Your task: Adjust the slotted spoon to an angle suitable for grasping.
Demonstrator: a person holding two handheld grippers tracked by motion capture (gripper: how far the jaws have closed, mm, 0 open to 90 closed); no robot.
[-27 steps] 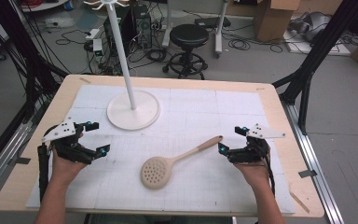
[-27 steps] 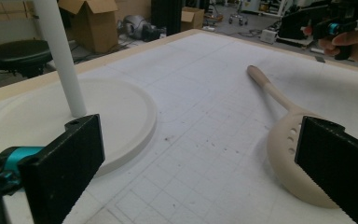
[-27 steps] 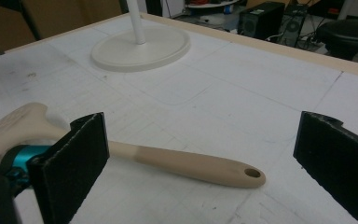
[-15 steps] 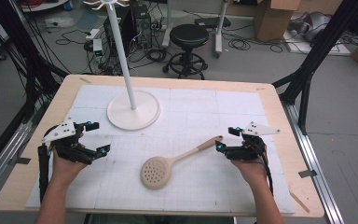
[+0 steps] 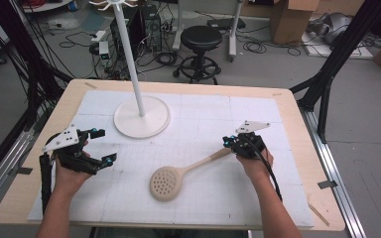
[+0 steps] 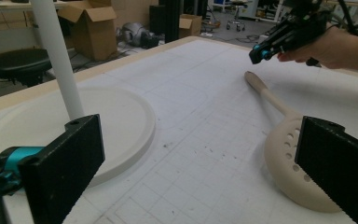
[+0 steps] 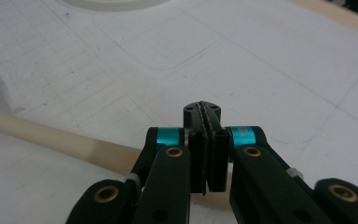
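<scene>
Two grippers are over the table, one in each of my hands. My left gripper has its jaws spread wide apart and nothing is between them. It hovers over the left part of the white gridded mat. Ahead of it, a little to its left, stands the round white base with its thin pole. To its right, apart from it, lies the beige slotted spoon, bowl end nearest to this gripper.

My right gripper has its jaws pressed together, pad against pad, and they hold nothing. In the right gripper view the closed jaws sit just above the spoon handle, which passes under them from the left. From the left gripper view, its tip is raised a little over the handle end, not touching it.

The spoon lies flat on the mat between both grippers, handle pointing toward the right one.
</scene>
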